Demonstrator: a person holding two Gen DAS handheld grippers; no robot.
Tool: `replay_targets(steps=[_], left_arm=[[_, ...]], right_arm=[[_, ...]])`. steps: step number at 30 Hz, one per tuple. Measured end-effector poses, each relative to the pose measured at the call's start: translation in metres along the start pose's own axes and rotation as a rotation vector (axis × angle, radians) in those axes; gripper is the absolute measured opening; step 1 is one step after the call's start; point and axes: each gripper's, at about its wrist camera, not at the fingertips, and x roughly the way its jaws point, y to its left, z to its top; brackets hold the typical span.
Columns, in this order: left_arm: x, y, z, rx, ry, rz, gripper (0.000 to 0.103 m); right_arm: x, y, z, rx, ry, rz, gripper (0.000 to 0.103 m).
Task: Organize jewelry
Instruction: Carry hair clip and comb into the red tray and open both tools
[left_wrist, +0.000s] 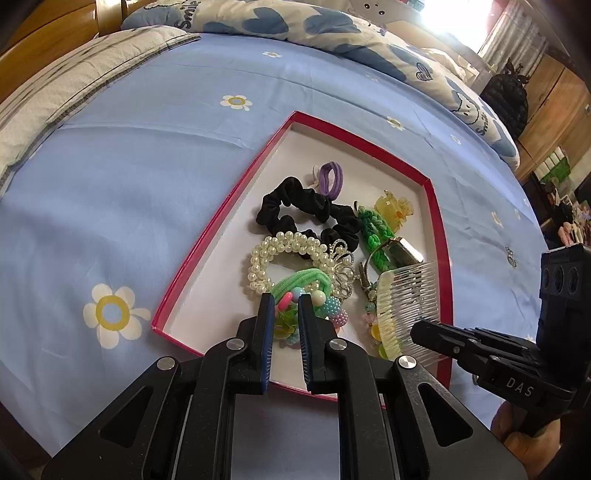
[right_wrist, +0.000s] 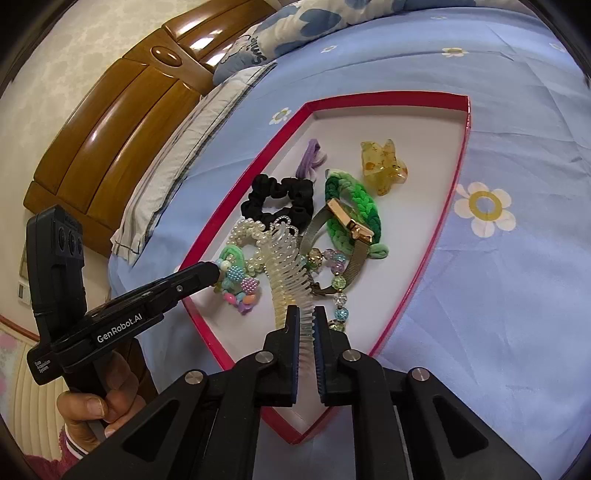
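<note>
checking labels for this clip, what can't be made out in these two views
- Left wrist view: the bead hair tie is partly hidden by the left hand-held gripper.
- Right wrist view: the comb hides part of the pearl bracelet; the watch dial faces away.
- The tray near edge is hidden in both.

Left black two-finger gripper reaches toward 12 o'clock, jaws narrowed on a beaded hair tie, while the right black two-finger gripper, entering the left view from 4 o'clock, clamps a translucent comb.
</note>
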Motion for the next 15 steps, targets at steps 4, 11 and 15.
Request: replay_targets(steps=[4, 11, 15], left_arm=[[0.0008, 0.0012, -0.0009, -0.006, 0.008, 0.003, 0.011], [-0.0007, 0.0009, -0.0032, -0.005, 0.007, 0.009, 0.011], [-0.0016, 0.0005, -0.0036, -0.006, 0.006, 0.01, 0.011]], right_arm=[[-0.0009, 0.0001, -0.0001, 0.003, -0.001, -0.003, 0.01], [-0.0031, 0.001, -0.0017, 0.003, -0.001, -0.015, 0.012], [-0.0038, 0.0, -0.0014, 0.003, -0.006, -0.027, 0.015]])
